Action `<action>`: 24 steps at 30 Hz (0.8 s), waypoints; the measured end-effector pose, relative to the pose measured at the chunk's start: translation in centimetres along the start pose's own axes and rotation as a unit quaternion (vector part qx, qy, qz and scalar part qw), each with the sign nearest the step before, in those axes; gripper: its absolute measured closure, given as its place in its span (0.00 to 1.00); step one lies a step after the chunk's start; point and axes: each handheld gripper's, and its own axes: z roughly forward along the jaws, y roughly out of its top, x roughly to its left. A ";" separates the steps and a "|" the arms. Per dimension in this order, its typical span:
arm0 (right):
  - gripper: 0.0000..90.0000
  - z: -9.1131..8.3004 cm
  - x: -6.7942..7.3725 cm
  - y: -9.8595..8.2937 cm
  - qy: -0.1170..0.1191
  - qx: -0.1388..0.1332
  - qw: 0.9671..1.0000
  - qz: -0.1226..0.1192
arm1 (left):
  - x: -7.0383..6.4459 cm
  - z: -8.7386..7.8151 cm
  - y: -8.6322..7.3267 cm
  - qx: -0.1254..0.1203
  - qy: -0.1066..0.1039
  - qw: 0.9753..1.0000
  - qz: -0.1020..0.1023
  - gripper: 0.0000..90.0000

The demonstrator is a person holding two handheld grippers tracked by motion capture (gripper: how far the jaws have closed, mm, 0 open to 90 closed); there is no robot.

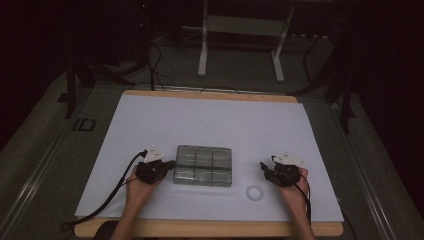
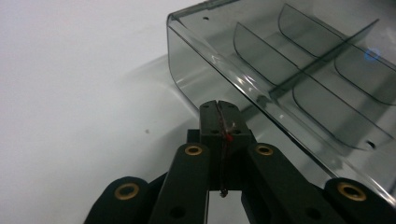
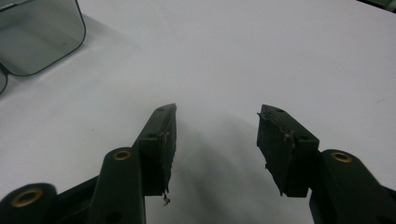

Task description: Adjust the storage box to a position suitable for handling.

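A clear grey plastic box (image 1: 202, 165) with several compartments lies on the white board, empty as far as I can see. My left gripper (image 1: 169, 164) rests at the box's left end. In the left gripper view its jaws are pressed together (image 2: 218, 109) with nothing between them, just short of the box's wall (image 2: 201, 79). My right gripper (image 1: 264, 168) sits to the right of the box, apart from it. Its jaws stand wide open (image 3: 217, 116) over the bare board, and a corner of the box (image 3: 42, 37) shows at the upper left.
A small white ring (image 1: 254, 193) lies flat on the board in front of the box's right end. The white board (image 1: 210, 120) covers a wooden table. Behind the table are white frame legs (image 1: 202, 50) and cables on the dark floor.
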 end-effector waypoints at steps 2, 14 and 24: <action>0.53 0.0 0.0 0.0 0.000 0.000 1.000 0.000 | -0.2 0.1 0.0 0.000 -0.004 1.000 0.003 1.00; 0.53 0.0 0.0 0.0 0.001 0.001 1.000 -0.001 | -1.7 0.6 0.2 0.001 -0.020 1.000 0.020 1.00; 0.56 -0.1 0.5 0.2 0.007 -0.001 1.000 -0.012 | -2.3 1.1 0.4 0.000 -0.022 0.999 0.025 1.00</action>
